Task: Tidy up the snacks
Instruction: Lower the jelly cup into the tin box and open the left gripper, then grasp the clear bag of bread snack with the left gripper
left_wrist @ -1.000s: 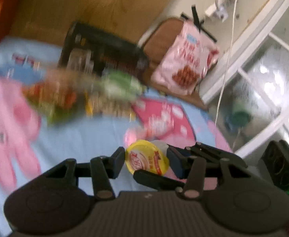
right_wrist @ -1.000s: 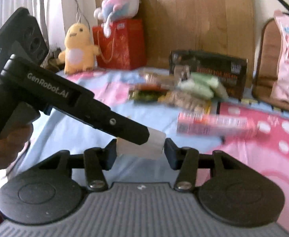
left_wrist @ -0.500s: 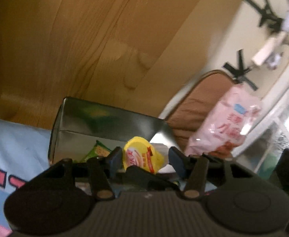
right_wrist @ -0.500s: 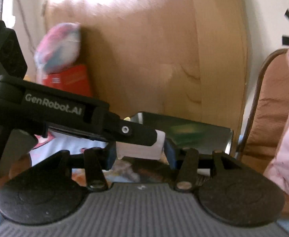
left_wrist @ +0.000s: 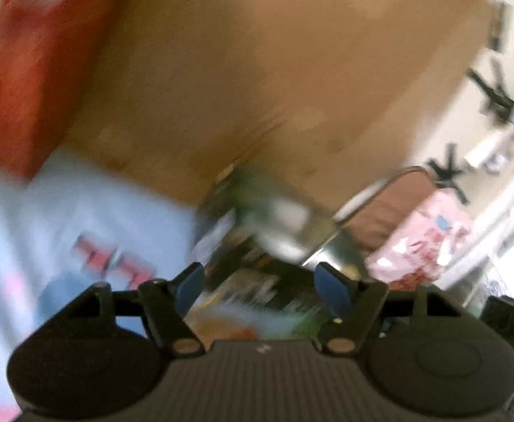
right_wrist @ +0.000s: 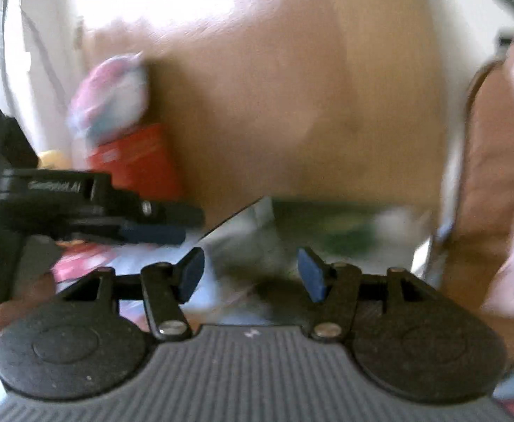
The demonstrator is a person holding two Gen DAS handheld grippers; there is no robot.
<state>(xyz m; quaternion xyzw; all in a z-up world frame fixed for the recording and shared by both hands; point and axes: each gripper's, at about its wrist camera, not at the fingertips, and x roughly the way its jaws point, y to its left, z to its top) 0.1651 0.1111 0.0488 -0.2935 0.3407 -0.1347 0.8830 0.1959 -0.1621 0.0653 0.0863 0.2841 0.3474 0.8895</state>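
The left gripper and right gripper have both just been opening; their jaws stand apart with nothing between them. Just beyond lies the shiny snack box, blurred, on the blue bedsheet against the wooden headboard.

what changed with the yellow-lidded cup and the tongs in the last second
Both tongs, left and right, have just been opening and now stand empty. The yellow-lidded cup they held together over the dark box is gone from between them, apparently dropped in; blur hides it. The pink snack bag stays on the chair.
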